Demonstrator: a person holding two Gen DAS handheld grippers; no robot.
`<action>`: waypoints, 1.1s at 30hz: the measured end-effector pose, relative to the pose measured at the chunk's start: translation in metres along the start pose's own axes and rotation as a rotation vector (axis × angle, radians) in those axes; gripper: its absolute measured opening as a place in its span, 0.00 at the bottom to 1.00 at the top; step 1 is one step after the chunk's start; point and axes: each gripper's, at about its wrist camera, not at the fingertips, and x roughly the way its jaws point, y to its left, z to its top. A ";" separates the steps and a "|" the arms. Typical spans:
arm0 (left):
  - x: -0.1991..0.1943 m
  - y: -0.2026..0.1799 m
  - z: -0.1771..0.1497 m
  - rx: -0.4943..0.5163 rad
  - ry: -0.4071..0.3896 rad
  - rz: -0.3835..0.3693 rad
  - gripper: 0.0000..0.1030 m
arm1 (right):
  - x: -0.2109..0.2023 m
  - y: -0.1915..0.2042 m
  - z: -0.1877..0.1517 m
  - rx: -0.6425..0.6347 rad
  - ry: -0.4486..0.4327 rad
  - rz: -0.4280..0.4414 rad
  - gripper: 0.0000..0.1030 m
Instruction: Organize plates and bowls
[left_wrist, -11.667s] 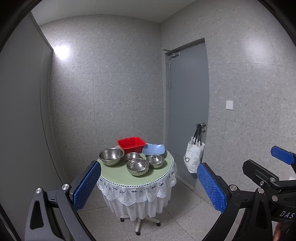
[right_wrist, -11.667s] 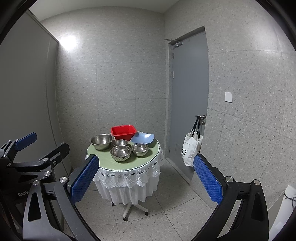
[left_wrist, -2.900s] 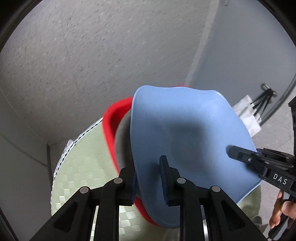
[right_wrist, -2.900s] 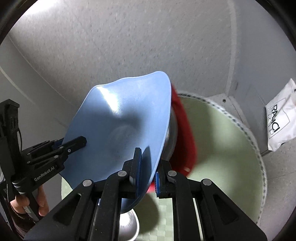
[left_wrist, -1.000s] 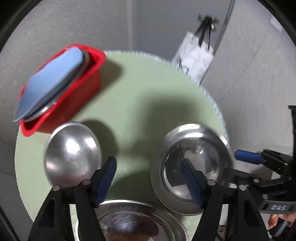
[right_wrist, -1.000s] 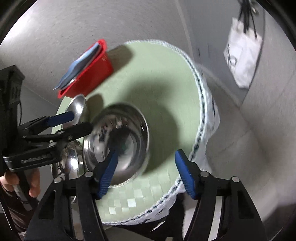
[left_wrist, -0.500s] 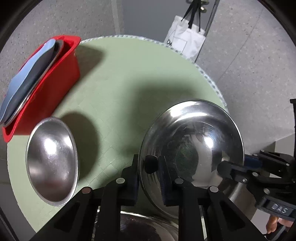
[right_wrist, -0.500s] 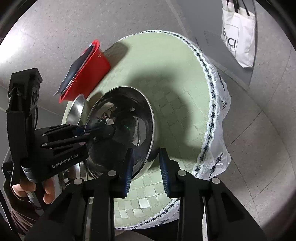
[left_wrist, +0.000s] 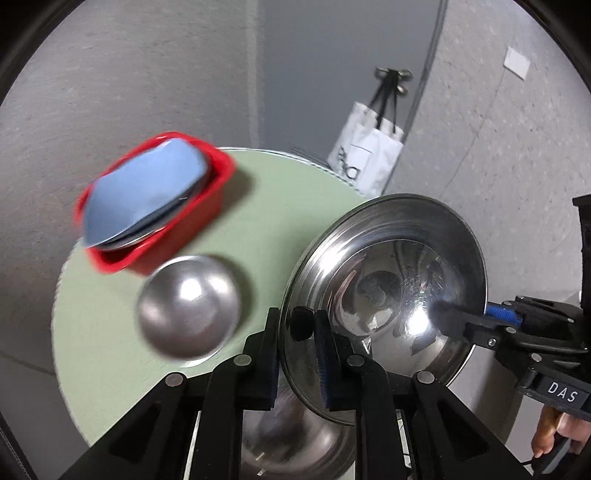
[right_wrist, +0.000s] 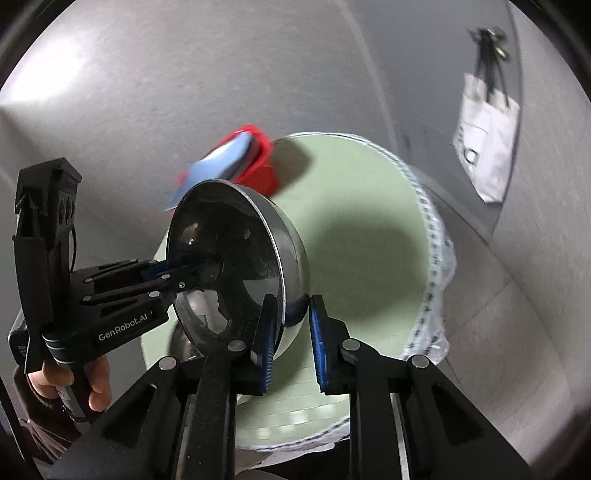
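Two grippers are clamped on the same large steel bowl, which is lifted off the round table and tipped up on edge, its polished hollow filling the right centre of the left wrist view. The left gripper pinches the bowl's near rim at lower centre of that frame, its jaws drawn almost together with only the thin metal wall between the blue pads. From the right edge of the same frame the right gripper reaches in, one black finger lying inside the bowl and a blue pad showing just behind the rim. In the right wrist view the right gripper sits at lower centre, its jaws narrowed on the rim with one pad inside and one against the outer wall, while the left gripper comes in from the left with its finger over the far rim. Toward the upper left of the left wrist view a red tub stands on the green cloth, holding a blue plate leaning over a steel dish. Just below the tub a smaller steel bowl rests on the table, blurred, and another steel bowl shows at the bottom between the left gripper's arms. A white tote bag hangs from the door handle at upper centre.
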 end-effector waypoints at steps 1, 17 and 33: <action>-0.005 0.007 -0.008 -0.014 -0.001 0.006 0.13 | 0.000 0.008 -0.002 -0.013 0.003 0.005 0.17; 0.004 0.056 -0.083 -0.147 0.127 0.044 0.14 | 0.070 0.063 -0.048 -0.096 0.214 0.009 0.17; 0.002 0.032 -0.086 -0.080 0.130 0.149 0.14 | 0.095 0.064 -0.055 -0.075 0.281 -0.017 0.20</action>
